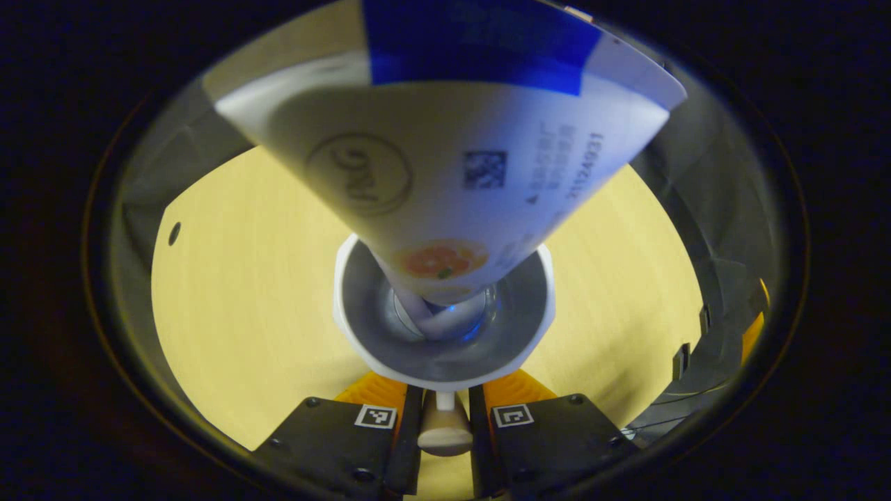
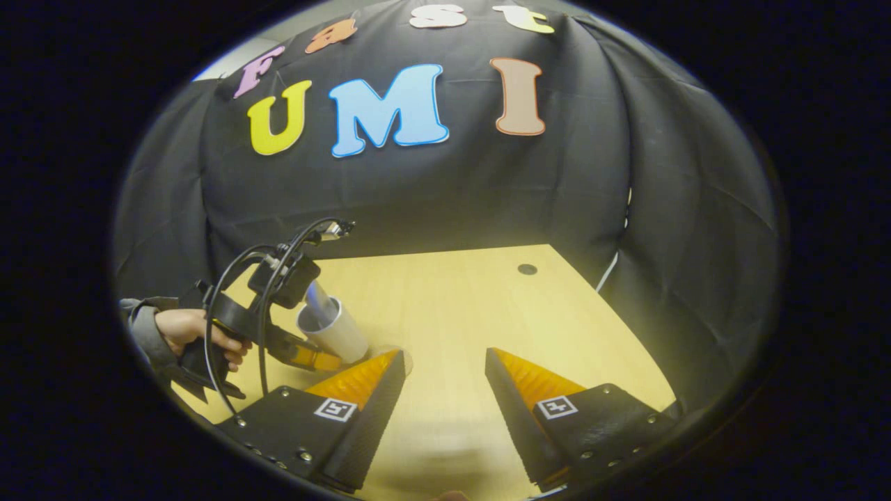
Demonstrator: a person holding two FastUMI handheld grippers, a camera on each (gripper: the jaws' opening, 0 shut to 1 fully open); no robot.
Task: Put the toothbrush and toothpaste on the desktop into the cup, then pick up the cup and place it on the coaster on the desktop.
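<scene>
Toothpaste (image 1: pixel 452 174) stood nose-down inside the white cup (image 1: pixel 362 341) at the centre of the left gripper view, its crimped tail fanning across the upper half of the frame and its cap resting on the cup's grey floor. At the bottom centre, the left gripper (image 1: pixel 444 410) had its fingers drawn close on either side of the cup's small handle tab, apparently pinching it. In the right gripper view, the same cup (image 2: pixel 337 330) sat at the lower left on the wooden desktop (image 2: pixel 452 306), tilted, with a hand (image 2: pixel 191 330) holding the left gripper beside it. The right gripper (image 2: pixel 445 369) hung at the bottom of that frame with fingers spread wide and nothing between them. I could not tell whether the toothbrush was already in the cup. Judging from this, loading was done or nearly so and the carry was in hand; the next move called for finding the coaster, keeping the cup from tipping, and setting it down squarely.
</scene>
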